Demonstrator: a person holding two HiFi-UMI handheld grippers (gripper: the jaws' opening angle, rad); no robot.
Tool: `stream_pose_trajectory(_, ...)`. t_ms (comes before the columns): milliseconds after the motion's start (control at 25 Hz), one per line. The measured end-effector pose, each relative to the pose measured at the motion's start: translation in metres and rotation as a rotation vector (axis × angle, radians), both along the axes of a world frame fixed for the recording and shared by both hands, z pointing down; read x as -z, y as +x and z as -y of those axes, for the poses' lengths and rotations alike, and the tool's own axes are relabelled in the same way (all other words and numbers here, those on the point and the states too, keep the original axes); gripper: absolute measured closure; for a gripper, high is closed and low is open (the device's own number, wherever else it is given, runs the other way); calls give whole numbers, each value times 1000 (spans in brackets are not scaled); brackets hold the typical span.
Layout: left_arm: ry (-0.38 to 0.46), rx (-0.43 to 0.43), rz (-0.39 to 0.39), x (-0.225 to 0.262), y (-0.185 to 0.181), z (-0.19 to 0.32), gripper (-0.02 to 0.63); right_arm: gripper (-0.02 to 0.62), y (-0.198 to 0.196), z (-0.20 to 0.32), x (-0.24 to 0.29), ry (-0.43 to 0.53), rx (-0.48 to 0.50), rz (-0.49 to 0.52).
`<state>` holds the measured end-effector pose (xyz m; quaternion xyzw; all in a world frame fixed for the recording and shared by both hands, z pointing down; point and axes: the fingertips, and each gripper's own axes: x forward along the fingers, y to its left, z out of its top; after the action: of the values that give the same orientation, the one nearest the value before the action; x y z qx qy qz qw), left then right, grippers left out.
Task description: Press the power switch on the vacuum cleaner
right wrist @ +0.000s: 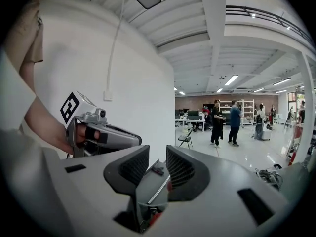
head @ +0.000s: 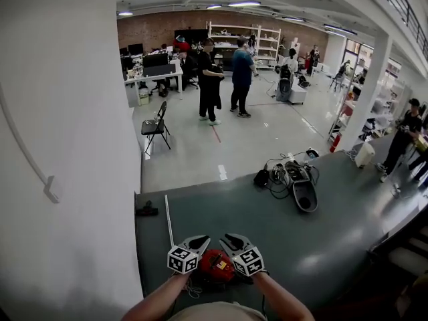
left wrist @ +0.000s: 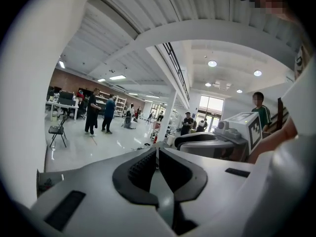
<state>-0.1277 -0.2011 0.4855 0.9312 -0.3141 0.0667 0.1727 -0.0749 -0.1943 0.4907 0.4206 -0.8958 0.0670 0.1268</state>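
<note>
The vacuum cleaner (head: 215,267) was a small, rounded, red body with dark patches on top. It sat at the near edge of the grey worktop (head: 321,246), close to the near-left corner and directly between the 2 grippers. Its switch could not be made out.

The left gripper (head: 200,243) hovered just left of the red body. In its own view the 2 black ribbed pads (left wrist: 140,169) met at their tips, with nothing between them. The right gripper (head: 229,241) hovered just right of the body. Its pads (right wrist: 181,171) stood a narrow gap apart and gripped nothing; only the worktop and a sliver of red showed through the gap.

A thin white rod (head: 168,223) lay along the left edge, with a small black object (head: 146,210) beside it at the edge itself. At the far edge lay a heap of black cables (head: 284,176). Touching the heap was what may have been an open black tub (head: 305,196); its inside was too dark to read.
</note>
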Motion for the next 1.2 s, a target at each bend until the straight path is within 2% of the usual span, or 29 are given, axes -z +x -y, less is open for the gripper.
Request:
stream_pose_trajectory(160,-60,-15,26,-31,-1,2,599,503,0,2,-28,-52,-10,-27)
stream_pose_trajectory(520,-97,-23,109,-69,-6,10,598,503,1,10,-69,-130,-46,-24)
stream_pose_trajectory(760,-107,-24,130,-72,-1,14,598,503,2,19,-69,-119,-52,-37)
stream_pose_trajectory(880,-103,-28,133,-69,7,9,598,554,11,16,-68,-88,-60,-95)
stream_pose_trajectory(960,-103,-33,139,-67,14,2,598,577,21,12,-64,-69,-76,-98)
stream_pose_trajectory(1200,-108,-34,144,-64,29,-13,598,584,45,-4,-58,-43,-95,-78)
